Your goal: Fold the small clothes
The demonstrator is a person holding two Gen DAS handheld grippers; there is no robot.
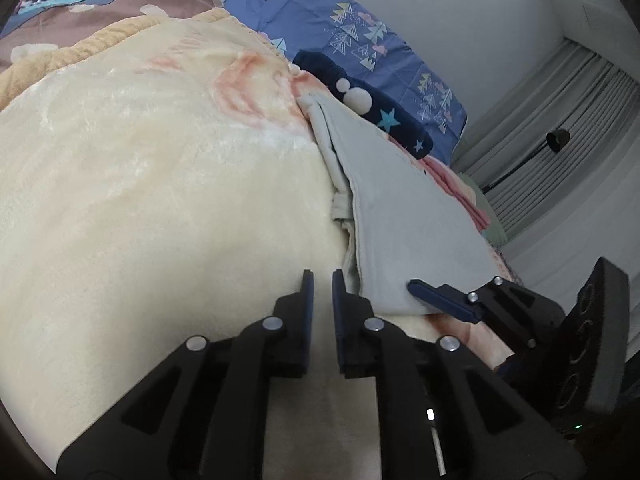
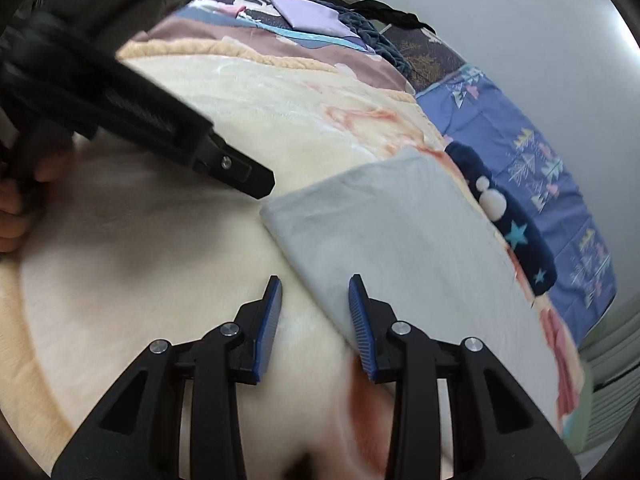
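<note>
Lying folded on cream blanket [image 2: 160, 240], grey garment [image 2: 400, 232], both jaws empty

Cloth [image 2: 404, 240] is lying on blanket [image 2: 140, 248], right of centre; starred garment [image 2: 516, 224] is lying along its right edge.

pale grey garment [image 2: 400, 240], cream blanket [image 1: 140, 180], navy star-patterned cloth [image 1: 384, 116]
</note>
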